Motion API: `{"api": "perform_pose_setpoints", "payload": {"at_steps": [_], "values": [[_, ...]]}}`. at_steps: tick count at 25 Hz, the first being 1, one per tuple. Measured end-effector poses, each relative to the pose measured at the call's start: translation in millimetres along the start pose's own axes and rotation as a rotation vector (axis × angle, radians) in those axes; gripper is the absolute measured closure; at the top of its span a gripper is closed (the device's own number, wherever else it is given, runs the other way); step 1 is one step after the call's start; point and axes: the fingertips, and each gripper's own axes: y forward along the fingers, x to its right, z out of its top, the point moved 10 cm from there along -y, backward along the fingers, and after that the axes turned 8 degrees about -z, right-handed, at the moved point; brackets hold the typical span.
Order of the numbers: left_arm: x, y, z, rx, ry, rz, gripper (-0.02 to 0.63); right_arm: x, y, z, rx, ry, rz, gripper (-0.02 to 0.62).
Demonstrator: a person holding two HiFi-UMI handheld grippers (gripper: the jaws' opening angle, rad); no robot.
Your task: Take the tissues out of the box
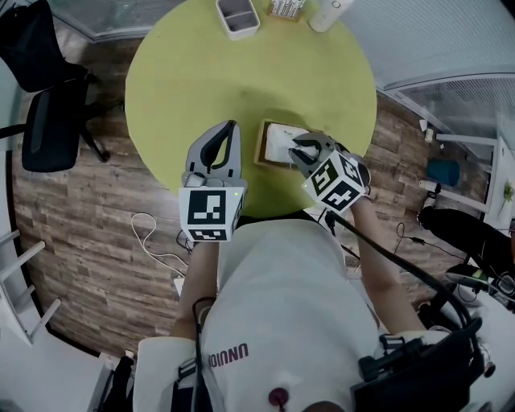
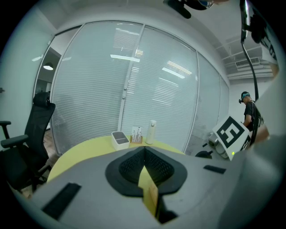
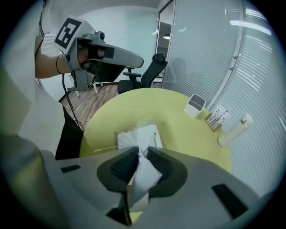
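The tissue box (image 1: 272, 142), a white pack in a wood-edged holder, lies on the near side of the round yellow-green table (image 1: 201, 72). My right gripper (image 1: 301, 146) hangs over the box's right end, shut on a white tissue (image 3: 144, 172) that rises from the box (image 3: 136, 136) and runs between the jaws. In the right gripper view the right gripper (image 3: 142, 152) shows the tissue bunched between its black pads. My left gripper (image 1: 231, 127) hovers left of the box, apart from it, jaws shut with nothing in them. The left gripper (image 2: 144, 150) points across the table toward the glass wall.
At the table's far edge stand a white container (image 1: 238, 16), a small card stand (image 1: 286, 8) and a white bottle (image 1: 330, 12). A black office chair (image 1: 48, 88) stands left of the table. Cables (image 1: 153, 233) lie on the wood floor near my feet.
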Motion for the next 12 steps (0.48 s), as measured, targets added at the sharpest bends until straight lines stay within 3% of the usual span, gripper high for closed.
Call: {"api": "perform_pose_setpoints", "payload": {"at_steps": [12], "values": [[1.2, 0.5, 0.5, -0.002, 0.0, 0.0, 0.594, 9.1, -16.8, 15.1, 0.055, -0.008, -0.054, 0.52]]}}
